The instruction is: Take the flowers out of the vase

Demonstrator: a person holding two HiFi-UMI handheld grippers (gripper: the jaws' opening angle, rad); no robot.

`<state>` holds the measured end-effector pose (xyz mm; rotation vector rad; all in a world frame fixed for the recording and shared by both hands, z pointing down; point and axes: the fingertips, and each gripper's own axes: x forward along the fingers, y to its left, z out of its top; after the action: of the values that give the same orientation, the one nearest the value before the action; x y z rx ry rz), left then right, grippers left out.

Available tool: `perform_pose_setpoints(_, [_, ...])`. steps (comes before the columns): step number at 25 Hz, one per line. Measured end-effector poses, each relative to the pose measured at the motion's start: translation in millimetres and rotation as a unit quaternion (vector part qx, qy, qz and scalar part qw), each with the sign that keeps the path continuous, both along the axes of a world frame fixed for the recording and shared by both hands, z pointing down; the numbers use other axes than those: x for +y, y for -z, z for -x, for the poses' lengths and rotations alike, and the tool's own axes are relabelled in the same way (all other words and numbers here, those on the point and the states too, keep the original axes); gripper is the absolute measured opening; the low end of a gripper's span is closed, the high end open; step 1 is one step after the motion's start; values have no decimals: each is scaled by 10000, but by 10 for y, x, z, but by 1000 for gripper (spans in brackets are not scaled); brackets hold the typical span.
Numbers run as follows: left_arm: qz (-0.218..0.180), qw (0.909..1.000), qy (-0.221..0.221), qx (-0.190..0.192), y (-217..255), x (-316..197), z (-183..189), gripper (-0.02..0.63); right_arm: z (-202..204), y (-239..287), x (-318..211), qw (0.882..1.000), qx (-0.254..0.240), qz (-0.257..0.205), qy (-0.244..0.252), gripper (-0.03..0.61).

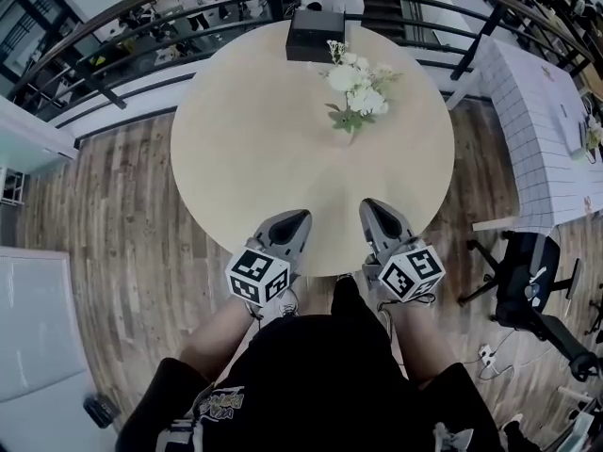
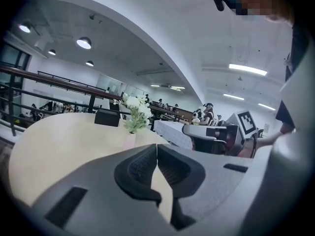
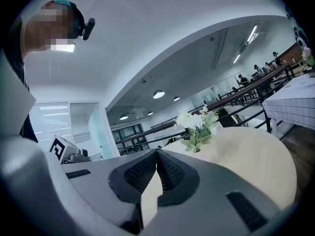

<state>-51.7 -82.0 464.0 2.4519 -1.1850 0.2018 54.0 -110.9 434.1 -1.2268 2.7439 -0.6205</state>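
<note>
White flowers with green leaves point(image 1: 357, 89) stand upright in a small pale vase point(image 1: 351, 132) on the far right part of a round beige table point(image 1: 254, 149). The same bunch of flowers point(image 2: 134, 113) shows ahead in the left gripper view, and the flowers point(image 3: 198, 123) also show ahead in the right gripper view. My left gripper point(image 1: 300, 217) hovers at the table's near edge, shut and empty. To its right my right gripper point(image 1: 369, 204) is also shut with nothing in it. Both are well short of the vase.
A black box point(image 1: 310, 34) sits at the table's far edge behind the flowers. A dark curved railing point(image 1: 122, 26) runs behind the table. A white tiled table point(image 1: 542, 139) and a black office chair point(image 1: 530, 281) stand to the right on the wooden floor.
</note>
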Motion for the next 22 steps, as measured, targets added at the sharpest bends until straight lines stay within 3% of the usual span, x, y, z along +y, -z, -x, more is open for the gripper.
perform_pose_setpoints(19, [130, 9983, 487, -304, -659, -1132, -310, 11, -250, -513, -992, 9987, 199, 319, 348, 23])
perform_pose_setpoints(22, [146, 9976, 561, -391, -749, -1299, -348, 62, -263, -601, -1124, 9981, 218, 387, 416, 21])
